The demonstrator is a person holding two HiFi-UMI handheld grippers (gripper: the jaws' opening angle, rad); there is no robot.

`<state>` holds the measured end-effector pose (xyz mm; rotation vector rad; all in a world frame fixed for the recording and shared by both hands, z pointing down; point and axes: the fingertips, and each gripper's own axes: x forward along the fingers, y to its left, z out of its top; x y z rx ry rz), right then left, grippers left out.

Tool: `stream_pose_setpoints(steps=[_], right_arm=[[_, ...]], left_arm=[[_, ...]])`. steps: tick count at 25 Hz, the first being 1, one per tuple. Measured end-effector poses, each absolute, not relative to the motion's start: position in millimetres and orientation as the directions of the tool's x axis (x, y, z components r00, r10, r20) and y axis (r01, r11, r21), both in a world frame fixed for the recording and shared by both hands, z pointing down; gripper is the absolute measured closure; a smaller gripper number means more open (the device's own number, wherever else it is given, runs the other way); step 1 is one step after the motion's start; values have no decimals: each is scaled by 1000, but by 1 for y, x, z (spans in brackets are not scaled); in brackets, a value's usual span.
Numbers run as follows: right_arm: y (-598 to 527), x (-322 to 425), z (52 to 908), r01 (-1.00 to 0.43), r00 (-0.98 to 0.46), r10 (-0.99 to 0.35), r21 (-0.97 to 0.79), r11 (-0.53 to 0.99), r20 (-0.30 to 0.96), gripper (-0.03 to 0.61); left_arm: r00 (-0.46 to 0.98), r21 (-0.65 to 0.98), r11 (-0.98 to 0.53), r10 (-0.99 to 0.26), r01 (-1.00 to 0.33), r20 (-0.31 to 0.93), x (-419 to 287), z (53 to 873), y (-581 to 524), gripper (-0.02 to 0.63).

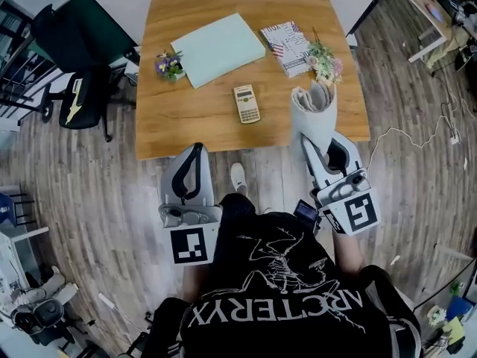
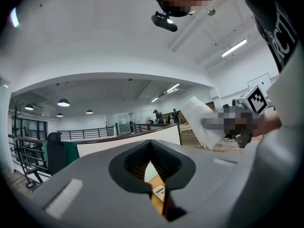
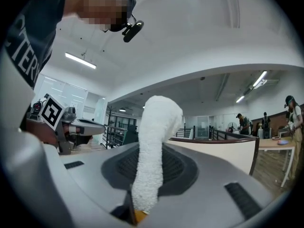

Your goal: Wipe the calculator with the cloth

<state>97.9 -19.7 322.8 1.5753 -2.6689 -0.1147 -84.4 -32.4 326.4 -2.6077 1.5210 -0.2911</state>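
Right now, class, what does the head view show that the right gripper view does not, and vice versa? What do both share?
Head view only: the calculator lying on the table, with a green folder and a book. Right gripper view only: the jaws pinching the cloth at its lower end, and people in the distance. Both: the white cloth in the right hand-held gripper, and the left hand-held gripper.
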Motion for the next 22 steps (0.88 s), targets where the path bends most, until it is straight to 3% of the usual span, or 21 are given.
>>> stream_pose_setpoints(steps=[12,22], right_arm=[[-131,81,301,-913,-395,-919,115,391,-6,489],[-167,95,333,-860,-493,-867,116,497,65,489]], left_arm=[[535,-137,-548,-836,-825,121,-103,319,-151,604],[465,-131,-478,-878,-869,118,-82,323,-162,604]])
